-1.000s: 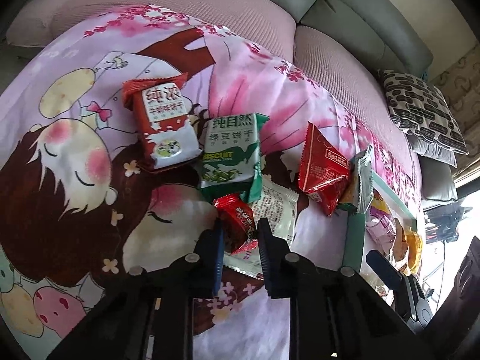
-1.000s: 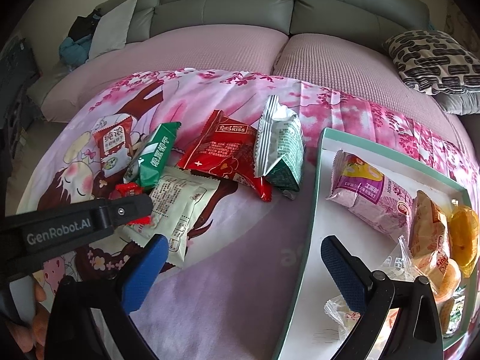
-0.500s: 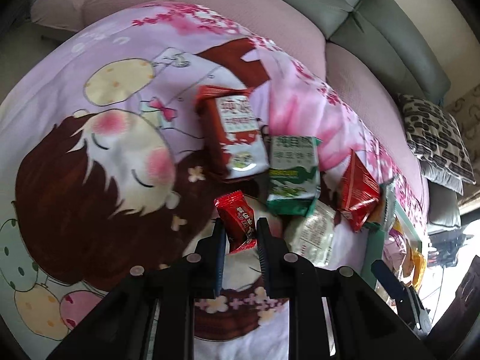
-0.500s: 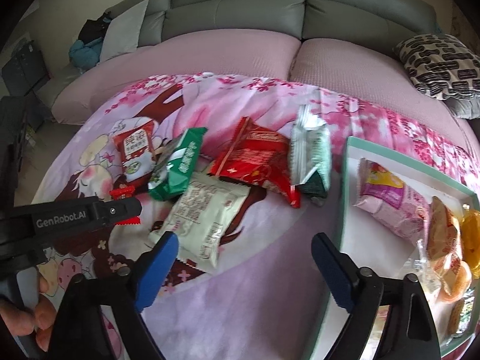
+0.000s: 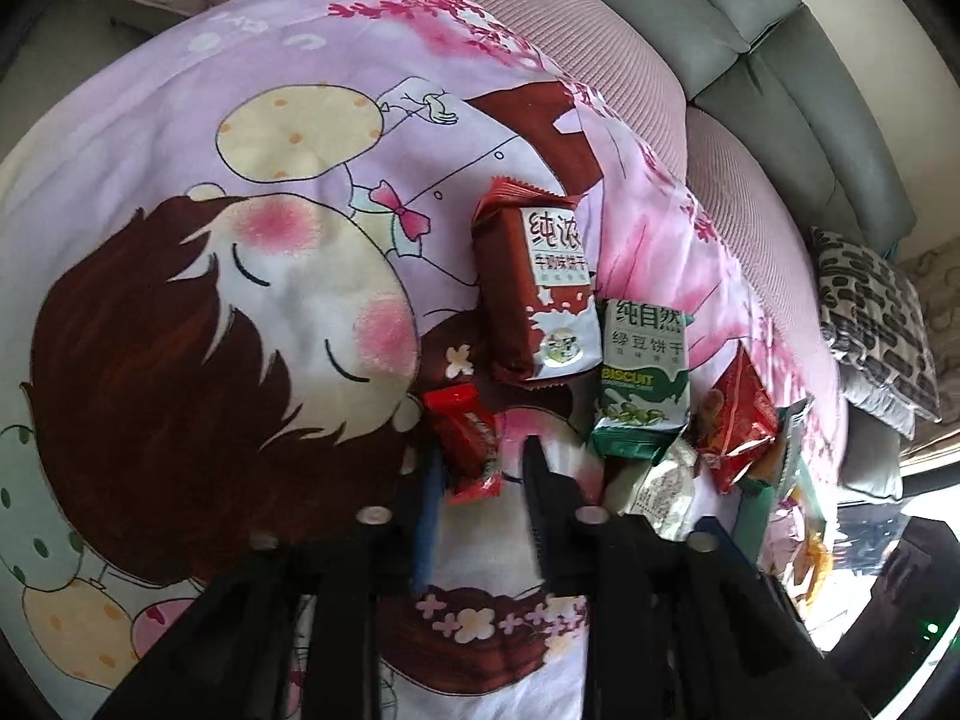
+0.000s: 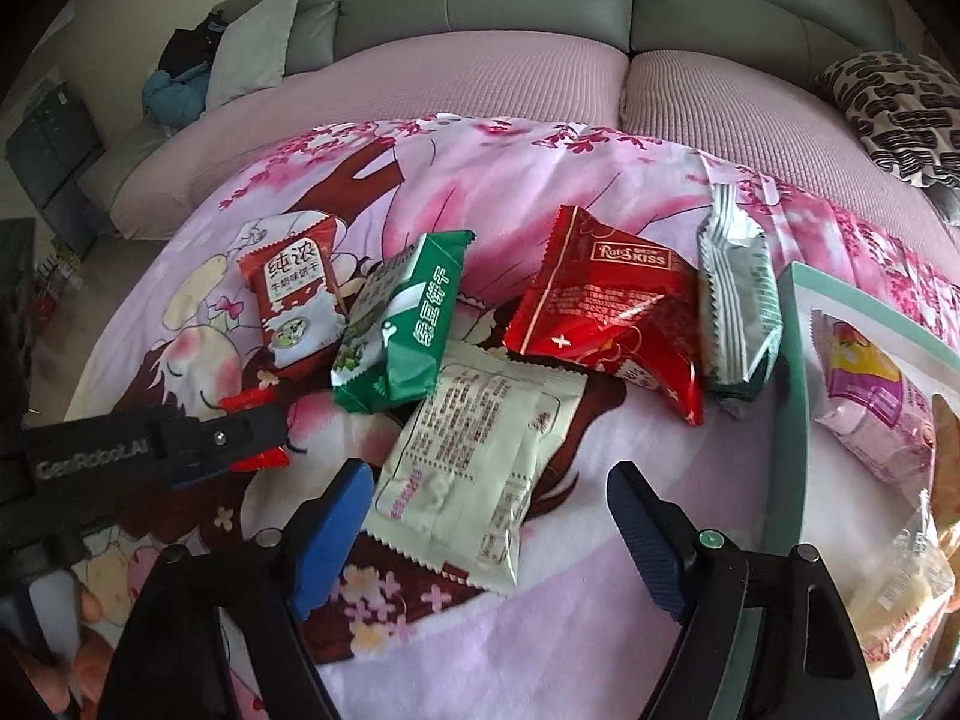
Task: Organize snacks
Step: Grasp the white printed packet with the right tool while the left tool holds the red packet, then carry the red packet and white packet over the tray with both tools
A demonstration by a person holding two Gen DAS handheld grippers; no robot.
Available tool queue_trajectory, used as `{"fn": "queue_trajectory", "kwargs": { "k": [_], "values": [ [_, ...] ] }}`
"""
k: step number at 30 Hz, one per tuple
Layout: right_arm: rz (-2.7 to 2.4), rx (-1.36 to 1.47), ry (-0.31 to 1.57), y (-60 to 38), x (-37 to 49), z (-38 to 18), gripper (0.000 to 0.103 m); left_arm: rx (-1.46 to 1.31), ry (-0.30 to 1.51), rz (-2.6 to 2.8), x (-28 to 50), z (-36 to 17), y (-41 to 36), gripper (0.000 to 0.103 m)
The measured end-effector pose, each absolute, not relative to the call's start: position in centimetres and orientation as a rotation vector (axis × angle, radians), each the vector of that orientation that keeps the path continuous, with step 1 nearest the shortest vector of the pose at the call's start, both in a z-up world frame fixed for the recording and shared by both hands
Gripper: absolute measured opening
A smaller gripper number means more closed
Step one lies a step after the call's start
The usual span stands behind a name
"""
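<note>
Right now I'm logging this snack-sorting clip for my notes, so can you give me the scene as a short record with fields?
surface: cartoon-print blanket spread over a pink sofa
loose snacks: brown-and-white biscuit pack, green biscuit pack, red Kiss pack, silver-green pack, pale pack
tray: teal-rimmed tray beside them, already holding several packs
left gripper: jaws opening, small red candy bar between them, lying on the blanket
right gripper: jaws closing, either side of the pale pack, pads not yet on it
</note>
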State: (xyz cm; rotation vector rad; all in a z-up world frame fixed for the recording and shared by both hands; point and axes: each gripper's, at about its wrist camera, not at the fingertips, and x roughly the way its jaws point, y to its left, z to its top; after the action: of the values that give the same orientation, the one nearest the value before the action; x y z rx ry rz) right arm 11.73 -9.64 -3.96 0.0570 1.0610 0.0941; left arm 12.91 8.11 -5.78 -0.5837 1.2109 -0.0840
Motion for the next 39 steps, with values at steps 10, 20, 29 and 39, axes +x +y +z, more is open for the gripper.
{"fn": "queue_trajectory", "kwargs": {
  "k": [10, 20, 29, 39],
  "values": [
    [0.070, 0.029, 1.081, -9.0, 13.0, -4.9, 0.082, -0.510, 1.212, -0.062, 13.8, -5.5, 6.8, 0.049],
    [0.045, 0.045, 1.080, -10.3, 12.8, -4.9, 0.058, -0.397, 1.221, -0.023, 14.3, -5.5, 6.1, 0.031],
    [0.046, 0.085, 1.081, -11.3, 12.1, -4.4, 0.055, -0.387, 1.169, -0.017, 13.7, -4.2, 6.7, 0.019],
    [0.054, 0.118, 1.027, -12.2, 10.6, -1.3, 0.055, -0.357, 1.096, -0.028, 12.8, -1.4, 6.1, 0.019]
  ]
}}
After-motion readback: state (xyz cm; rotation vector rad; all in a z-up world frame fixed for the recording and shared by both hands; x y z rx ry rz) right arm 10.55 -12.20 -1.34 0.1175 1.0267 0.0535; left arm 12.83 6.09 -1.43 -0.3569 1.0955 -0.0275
